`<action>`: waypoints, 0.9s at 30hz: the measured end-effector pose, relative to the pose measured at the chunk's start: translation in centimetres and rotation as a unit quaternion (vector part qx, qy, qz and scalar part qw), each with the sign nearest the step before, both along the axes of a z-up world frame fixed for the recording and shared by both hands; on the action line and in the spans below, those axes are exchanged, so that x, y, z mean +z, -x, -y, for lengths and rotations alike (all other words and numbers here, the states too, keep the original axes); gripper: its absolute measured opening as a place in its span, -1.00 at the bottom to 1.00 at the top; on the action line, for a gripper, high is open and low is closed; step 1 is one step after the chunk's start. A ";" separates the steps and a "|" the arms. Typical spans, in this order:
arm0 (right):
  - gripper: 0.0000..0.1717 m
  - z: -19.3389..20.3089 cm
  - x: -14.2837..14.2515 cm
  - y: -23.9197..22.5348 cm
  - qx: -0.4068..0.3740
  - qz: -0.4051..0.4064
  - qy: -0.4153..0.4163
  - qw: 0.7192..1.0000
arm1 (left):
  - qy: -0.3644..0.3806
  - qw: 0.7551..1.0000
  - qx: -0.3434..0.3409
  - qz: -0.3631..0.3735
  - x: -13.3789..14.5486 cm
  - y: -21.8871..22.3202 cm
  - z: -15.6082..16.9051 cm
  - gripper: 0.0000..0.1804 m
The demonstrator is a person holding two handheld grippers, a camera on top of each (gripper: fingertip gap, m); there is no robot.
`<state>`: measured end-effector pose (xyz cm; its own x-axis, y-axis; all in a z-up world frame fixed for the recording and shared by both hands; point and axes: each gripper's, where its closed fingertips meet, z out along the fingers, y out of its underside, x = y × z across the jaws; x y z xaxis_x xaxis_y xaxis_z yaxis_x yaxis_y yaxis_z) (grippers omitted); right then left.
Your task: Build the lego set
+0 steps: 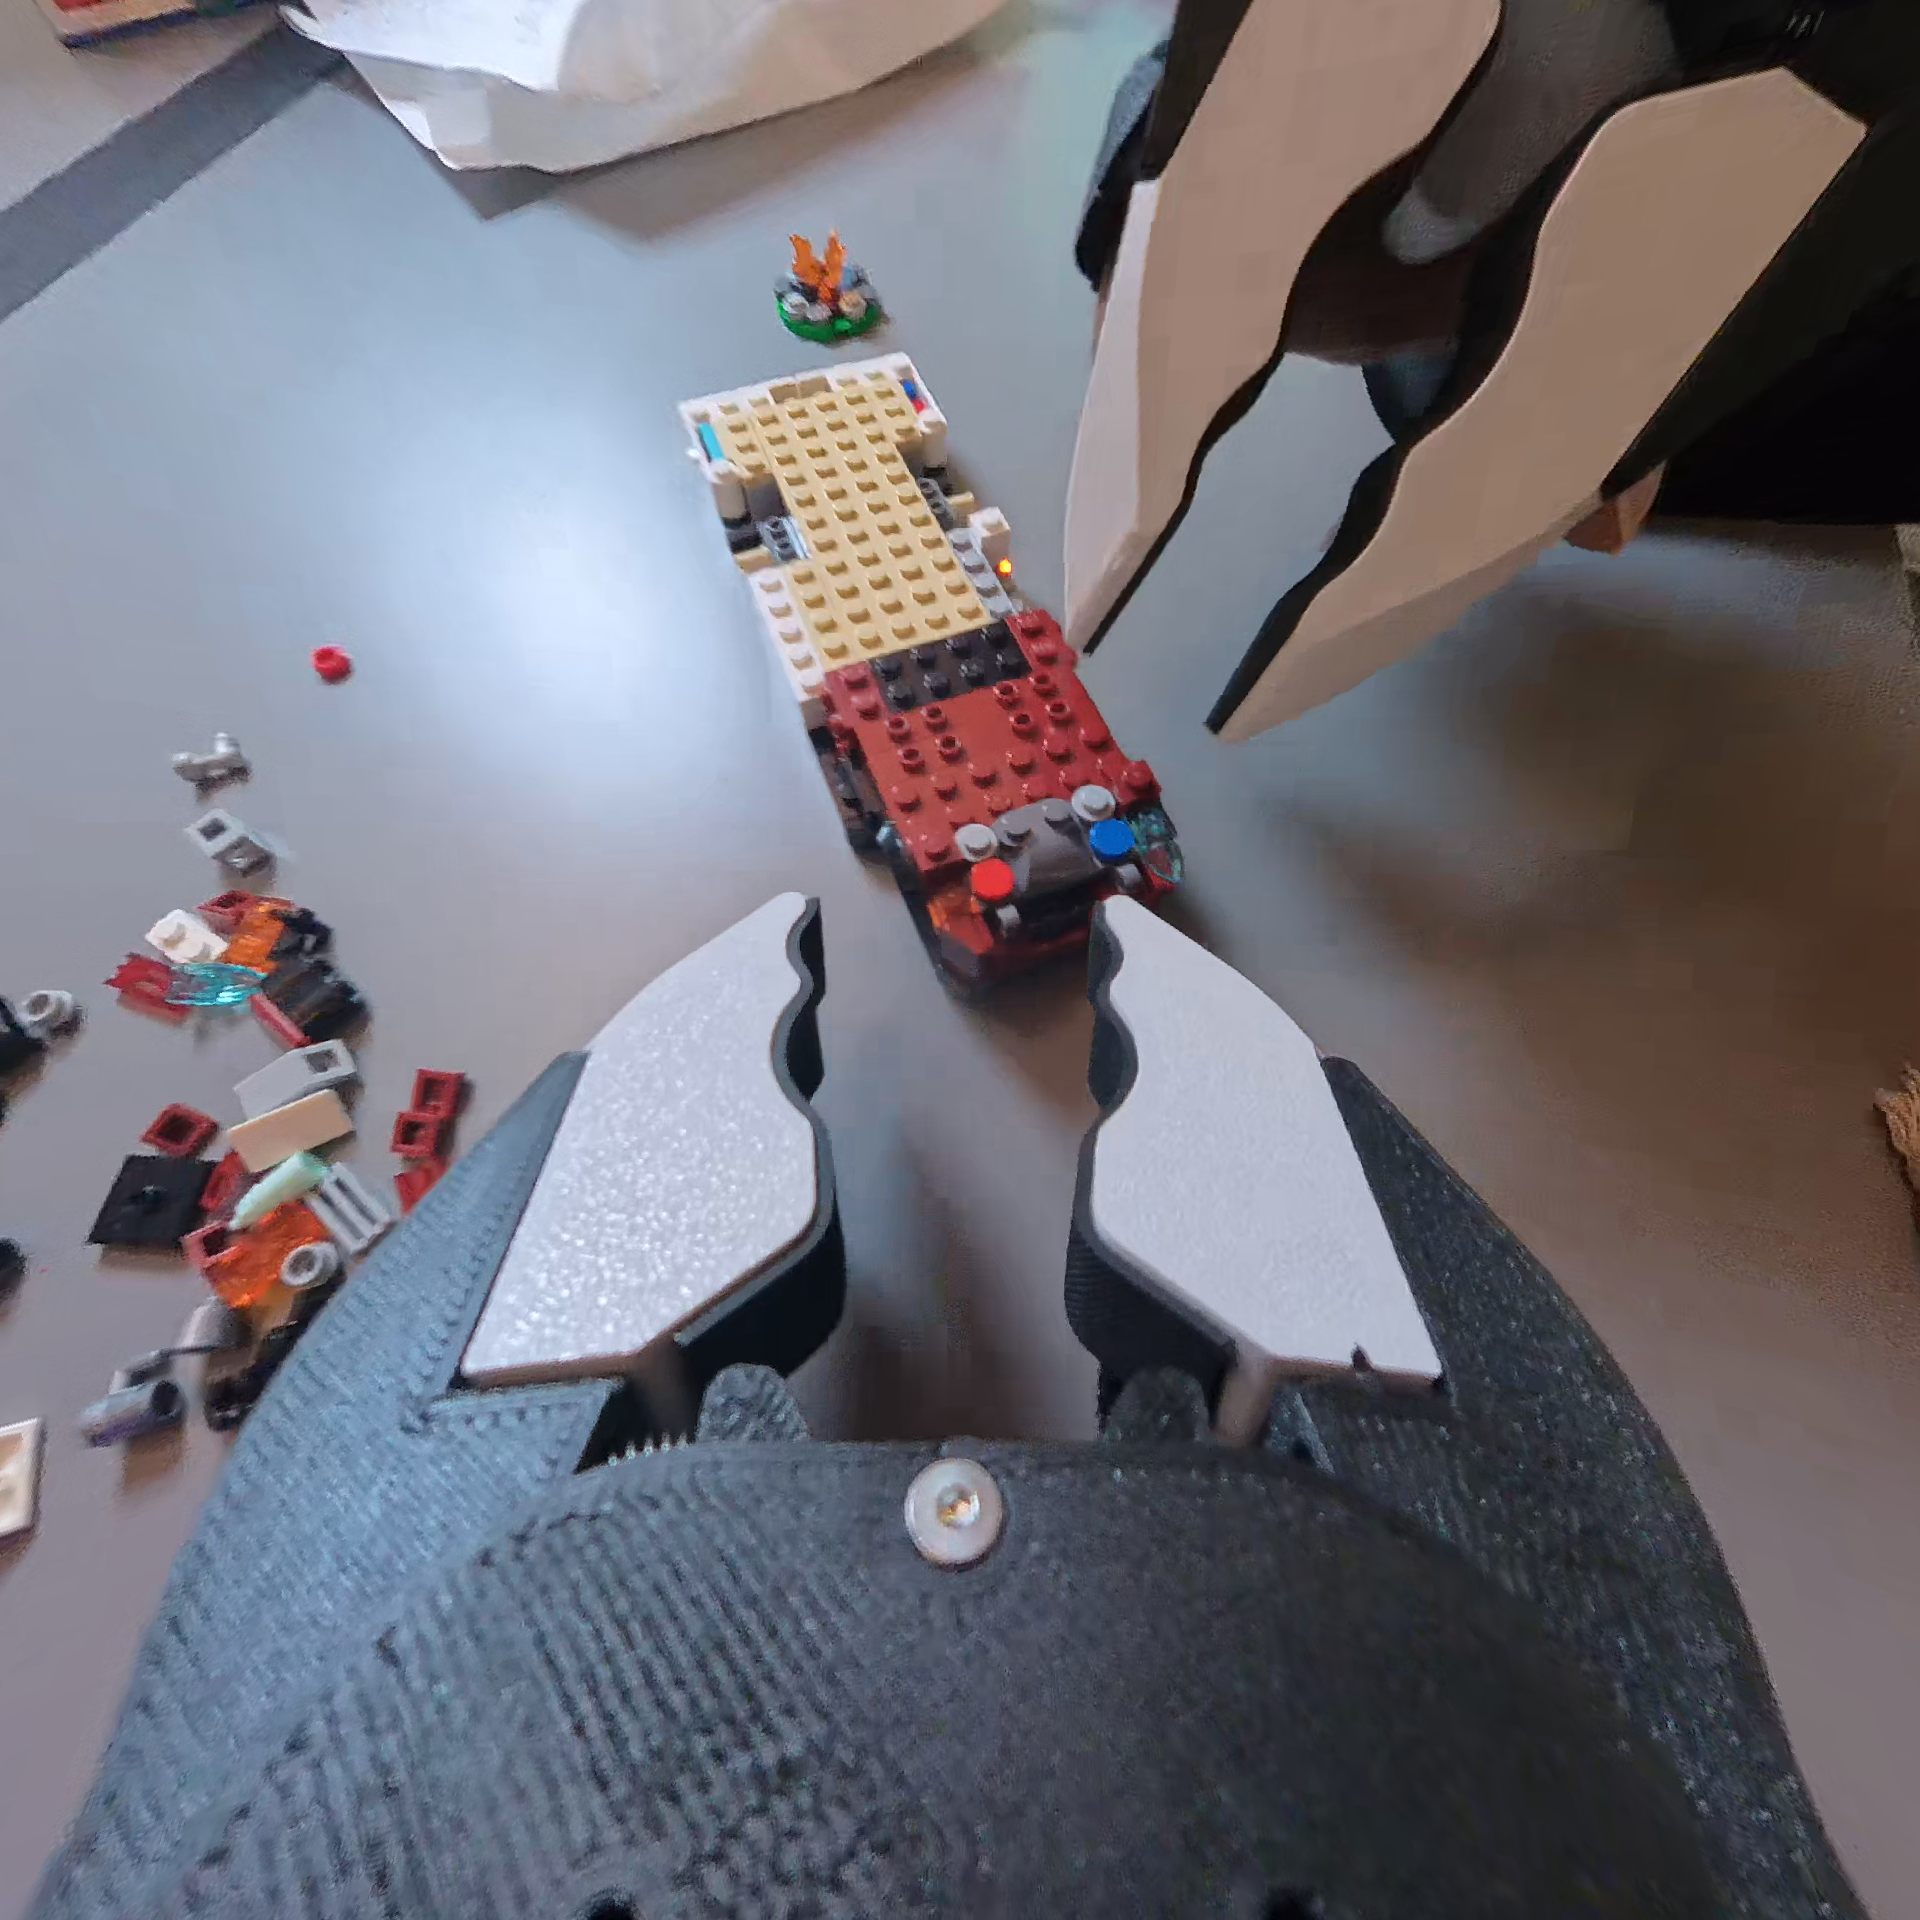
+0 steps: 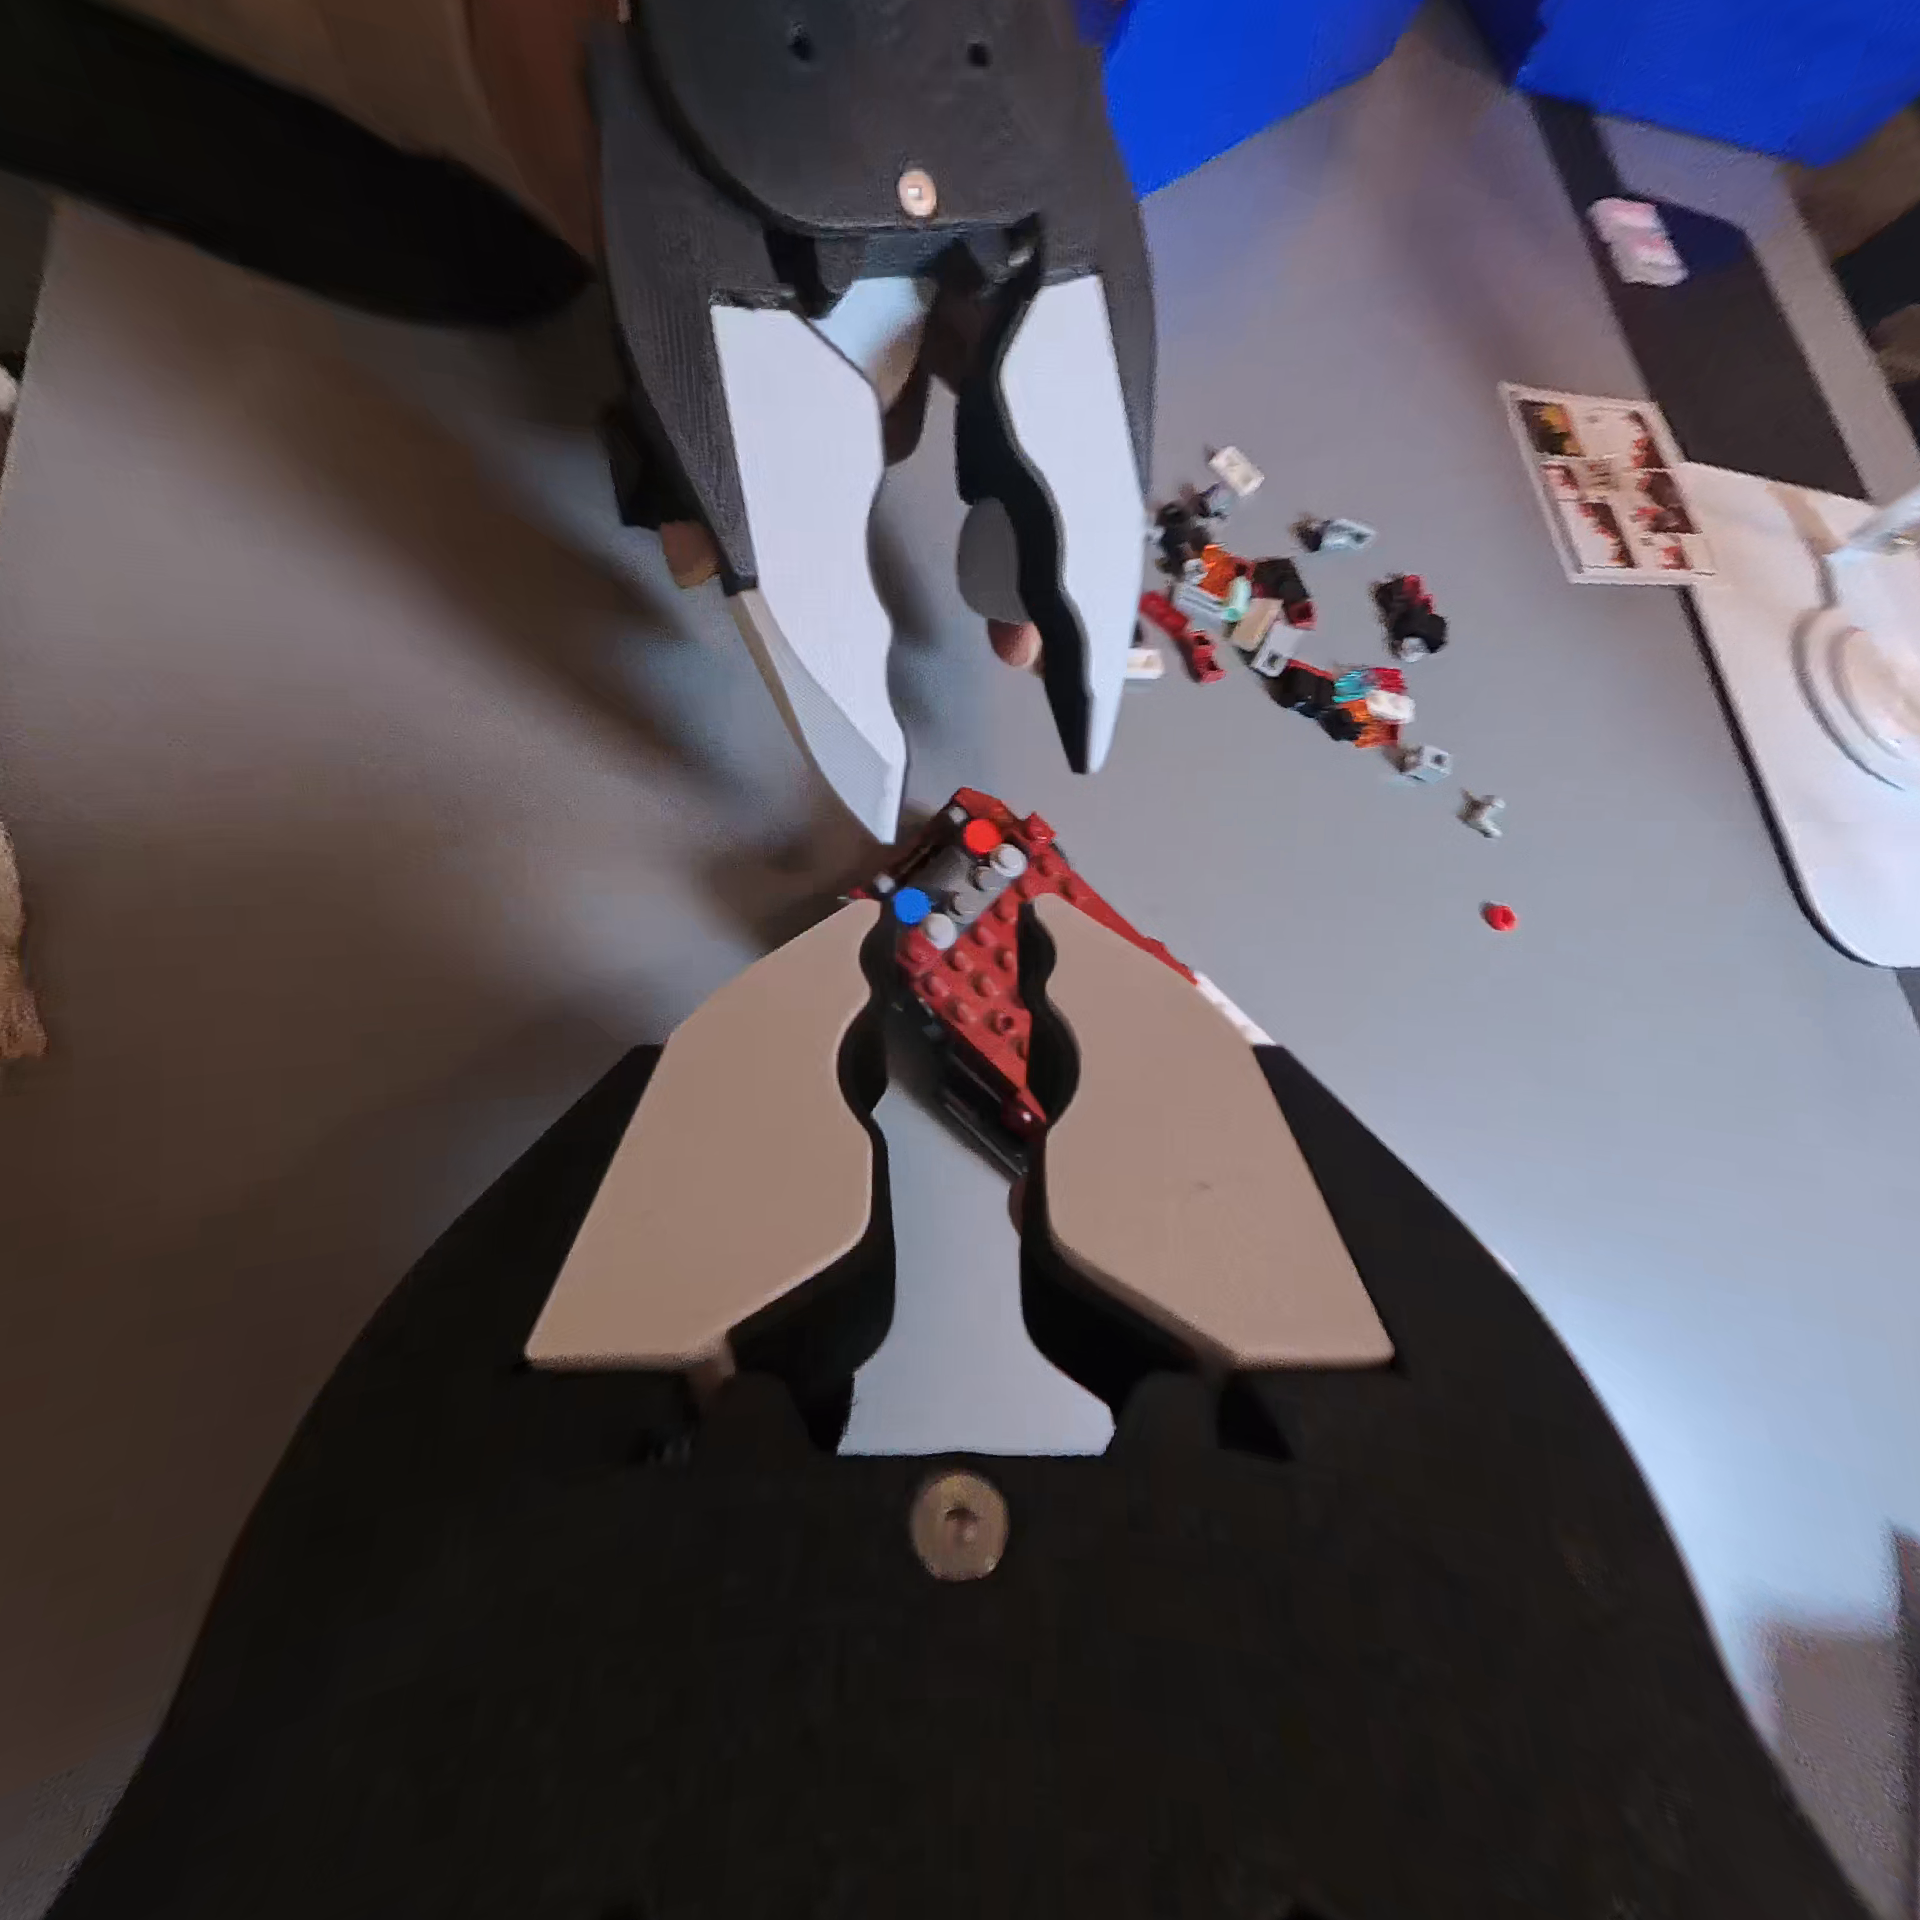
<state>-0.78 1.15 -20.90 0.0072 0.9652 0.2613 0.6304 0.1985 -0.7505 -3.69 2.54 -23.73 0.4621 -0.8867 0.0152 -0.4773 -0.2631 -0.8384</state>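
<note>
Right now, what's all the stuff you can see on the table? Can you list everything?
Brick vehicle: one, dark red front, tan studded deck, white edges; middle of the grey table.
Round studs on its front: one red, one blue.
Campfire piece: one, orange flames on a green base; beyond the vehicle.
Loose red stud: one; alone, left of the vehicle.
Loose bricks pile: many, red, black, grey, orange; far left.
White bag: one; far edge.
Picture booklet: one; beside the pile.
Blue thing: far edge, cannot tell what.
Left gripper: open, just before the vehicle's front.
Right gripper: open, above the vehicle's side, holding nothing.
</note>
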 end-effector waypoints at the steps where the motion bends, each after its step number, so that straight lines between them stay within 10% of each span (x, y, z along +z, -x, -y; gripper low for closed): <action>1: -0.72 -0.6 0.5 -0.4 -0.019 -0.024 0.000 1.000 | -0.004 1.000 0.011 0.008 0.4 0.4 -0.5 -0.47; 10: -1.00 -5.9 3.9 -6.6 -0.160 -0.183 0.019 0.970 | -0.052 0.988 0.142 0.006 1.5 5.1 -5.5 -0.60; 27: -0.62 -9.1 -1.2 -14.8 -0.163 -0.054 0.059 0.983 | -0.083 0.973 0.214 -0.006 2.1 7.9 -7.8 -0.92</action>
